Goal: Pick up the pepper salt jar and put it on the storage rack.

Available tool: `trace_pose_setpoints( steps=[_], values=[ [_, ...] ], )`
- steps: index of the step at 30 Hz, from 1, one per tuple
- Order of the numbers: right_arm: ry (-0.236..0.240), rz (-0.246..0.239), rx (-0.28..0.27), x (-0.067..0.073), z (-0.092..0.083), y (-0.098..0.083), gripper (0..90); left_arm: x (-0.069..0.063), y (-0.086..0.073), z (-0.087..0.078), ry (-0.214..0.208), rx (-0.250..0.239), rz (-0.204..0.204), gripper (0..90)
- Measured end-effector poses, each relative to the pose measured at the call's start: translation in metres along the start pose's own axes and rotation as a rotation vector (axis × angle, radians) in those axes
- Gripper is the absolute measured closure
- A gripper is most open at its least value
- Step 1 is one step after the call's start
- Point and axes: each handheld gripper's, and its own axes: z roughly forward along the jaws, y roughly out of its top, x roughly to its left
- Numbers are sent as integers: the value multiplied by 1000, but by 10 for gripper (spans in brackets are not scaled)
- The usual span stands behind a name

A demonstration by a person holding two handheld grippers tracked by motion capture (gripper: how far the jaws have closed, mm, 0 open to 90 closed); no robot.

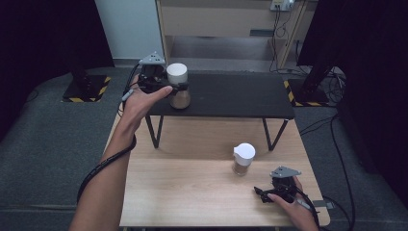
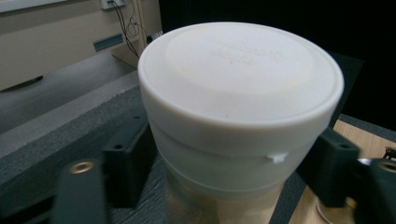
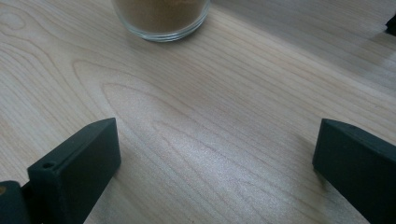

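Observation:
A glass jar [image 1: 177, 72] with a white lid and brown powder inside stands on the left end of a black raised shelf [image 1: 231, 96]. My left gripper [image 1: 174, 88] reaches it from the left, jaws on either side of the jar's white collar [image 2: 233, 154], slightly apart from it. A second jar of the same kind [image 1: 243, 159] stands on the wooden table [image 1: 192, 192]. My right gripper [image 1: 261, 193] rests low on the table to the right of and nearer than that jar. Its jaws are spread wide with bare wood between them, and the jar's glass base [image 3: 161, 18] lies ahead.
The black shelf stands on thin legs across the far half of the wooden table. Dark foam mats lie on the floor around it. A wooden cabinet [image 1: 216, 19] with cables stands behind, and black stands with striped bases flank the table.

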Motion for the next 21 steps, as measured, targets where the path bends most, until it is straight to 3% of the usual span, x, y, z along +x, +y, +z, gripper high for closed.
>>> trace_pose_setpoints(
  steps=[3,6,11,13,21],
  values=[
    [1,-3,-1,0,0,0,16,-4,-4,-7,31,-2,15,73],
    [1,-4,-1,0,0,0,17,-10,-11,-18,53,-17,22,34],
    [1,-4,-1,0,0,0,16,-26,-23,-36,99,-13,50,17],
    [0,-2,0,0,0,0,16,-34,-32,-42,113,-32,62,20],
    [-1,3,3,1,0,0,16,-66,-65,-52,105,-50,75,24]
  ],
)
